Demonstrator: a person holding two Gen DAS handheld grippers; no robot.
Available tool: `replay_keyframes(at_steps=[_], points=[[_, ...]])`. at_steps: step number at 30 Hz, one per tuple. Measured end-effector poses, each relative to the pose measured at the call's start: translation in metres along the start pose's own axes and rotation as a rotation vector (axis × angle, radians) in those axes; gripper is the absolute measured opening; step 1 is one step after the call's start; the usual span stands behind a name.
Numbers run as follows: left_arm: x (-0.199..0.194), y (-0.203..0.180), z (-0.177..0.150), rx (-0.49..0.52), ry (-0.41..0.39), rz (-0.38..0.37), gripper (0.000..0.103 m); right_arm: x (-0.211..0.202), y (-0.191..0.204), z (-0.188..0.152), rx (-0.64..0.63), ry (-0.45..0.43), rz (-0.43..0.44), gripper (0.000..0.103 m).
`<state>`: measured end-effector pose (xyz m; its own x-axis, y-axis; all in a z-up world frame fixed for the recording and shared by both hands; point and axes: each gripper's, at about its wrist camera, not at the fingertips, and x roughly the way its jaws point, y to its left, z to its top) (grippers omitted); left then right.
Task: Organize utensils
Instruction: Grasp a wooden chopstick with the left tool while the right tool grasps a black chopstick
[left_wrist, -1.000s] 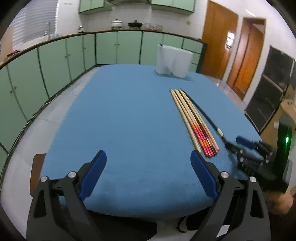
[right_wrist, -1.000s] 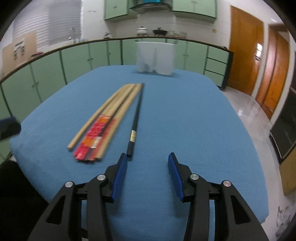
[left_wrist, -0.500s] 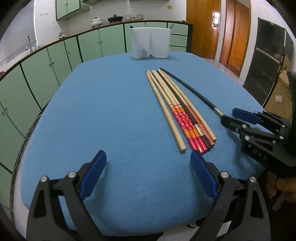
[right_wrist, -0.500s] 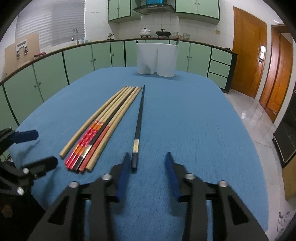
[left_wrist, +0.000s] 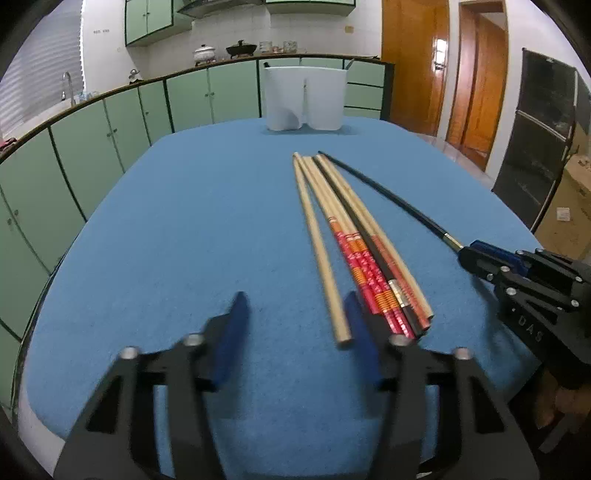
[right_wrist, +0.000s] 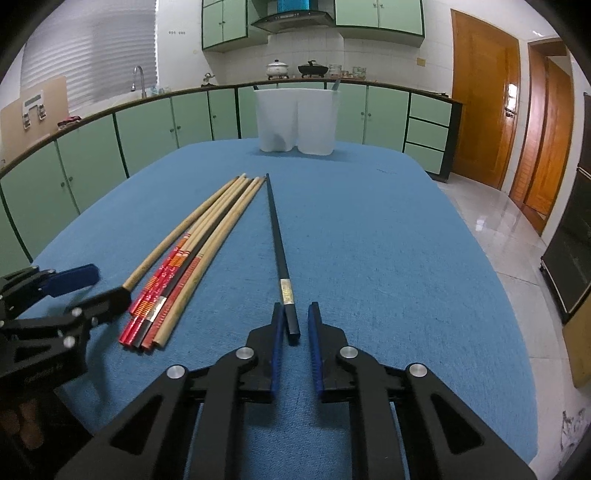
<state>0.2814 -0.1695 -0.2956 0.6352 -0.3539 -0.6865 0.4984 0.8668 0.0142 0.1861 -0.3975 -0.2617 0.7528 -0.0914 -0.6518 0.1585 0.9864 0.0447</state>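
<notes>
Several chopsticks lie on the blue table (left_wrist: 184, 240): a plain wooden one (left_wrist: 319, 251), a red-patterned bundle (left_wrist: 365, 258) and a single black one (right_wrist: 279, 243). My right gripper (right_wrist: 295, 325) has its jaws narrowly apart around the near end of the black chopstick, which touches the left pad. My left gripper (left_wrist: 295, 321) is partly closed and empty, its right pad next to the near end of the plain wooden chopstick. A white two-compartment holder (right_wrist: 297, 122) stands at the table's far edge.
Green cabinets (right_wrist: 147, 125) run along the wall behind and to the left of the table. Wooden doors (right_wrist: 484, 122) are at the right. The table's near edge is just below both grippers.
My left gripper moved forward and right to the wooden chopstick and its jaws narrowed. My right gripper's jaws narrowed around the black chopstick's end.
</notes>
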Motion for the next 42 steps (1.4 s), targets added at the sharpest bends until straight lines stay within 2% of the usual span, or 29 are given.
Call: replay_keyframes(at_steps=[2, 5, 8, 11, 14, 18, 19, 20, 21, 22, 25, 27, 28, 29, 30, 32, 35, 42], points=[[0.0, -0.002, 0.0, 0.001, -0.009, -0.02, 0.022, 0.001, 0.0, 0.001, 0.001, -0.001, 0.001, 0.013], [0.0, -0.002, 0.0, -0.008, -0.023, -0.02, 0.008, 0.001, 0.001, 0.001, 0.003, -0.003, -0.003, 0.013], [-0.001, 0.004, -0.001, -0.041, -0.035, 0.009, 0.007, 0.001, 0.001, 0.001, 0.009, -0.006, -0.015, 0.013], [-0.005, 0.013, -0.001, -0.081, -0.045, 0.05, 0.007, -0.001, 0.002, 0.0, 0.026, -0.013, -0.072, 0.012], [-0.007, 0.02, -0.002, -0.099, -0.046, 0.06, 0.007, -0.001, 0.001, -0.002, 0.044, -0.015, -0.092, 0.012], [-0.007, 0.026, -0.004, -0.096, -0.017, 0.053, 0.01, -0.002, 0.002, -0.002, 0.024, -0.014, -0.07, 0.013], [-0.007, 0.027, -0.004, -0.09, -0.006, 0.057, 0.023, -0.002, 0.004, -0.002, 0.004, -0.021, -0.069, 0.015], [-0.008, 0.028, -0.006, -0.085, -0.008, 0.068, 0.037, -0.002, 0.005, -0.002, -0.011, -0.027, -0.076, 0.023], [-0.009, 0.031, -0.006, -0.083, -0.012, 0.075, 0.043, -0.001, 0.003, 0.0, -0.014, -0.035, -0.089, 0.033], [-0.009, 0.032, -0.007, -0.079, -0.01, 0.079, 0.048, 0.0, 0.001, 0.001, -0.004, -0.037, -0.088, 0.036], [-0.006, 0.036, -0.009, -0.075, -0.004, 0.07, 0.048, 0.006, -0.001, 0.003, -0.01, -0.026, -0.05, 0.038], [-0.005, 0.036, -0.008, -0.072, -0.01, 0.062, 0.046, 0.008, 0.002, 0.003, -0.028, -0.033, -0.054, 0.036], [-0.004, 0.036, -0.008, -0.074, -0.014, 0.06, 0.037, 0.009, 0.003, 0.003, -0.026, -0.033, -0.048, 0.033], [-0.003, 0.035, -0.007, -0.075, -0.017, 0.059, 0.027, 0.01, 0.004, 0.002, -0.023, -0.033, -0.046, 0.02], [-0.002, 0.034, -0.006, -0.076, -0.019, 0.056, 0.022, 0.009, 0.005, 0.002, -0.027, -0.033, -0.052, 0.01], [-0.002, 0.03, -0.006, -0.082, -0.028, 0.067, 0.008, 0.008, 0.009, 0.0, -0.015, -0.034, -0.08, 0.009], [-0.004, 0.025, -0.004, -0.106, -0.04, 0.096, 0.007, 0.001, 0.016, -0.003, 0.008, -0.039, -0.125, 0.007], [-0.032, 0.032, 0.009, -0.146, -0.053, 0.066, 0.006, -0.026, 0.014, 0.004, 0.037, -0.033, -0.078, 0.007]])
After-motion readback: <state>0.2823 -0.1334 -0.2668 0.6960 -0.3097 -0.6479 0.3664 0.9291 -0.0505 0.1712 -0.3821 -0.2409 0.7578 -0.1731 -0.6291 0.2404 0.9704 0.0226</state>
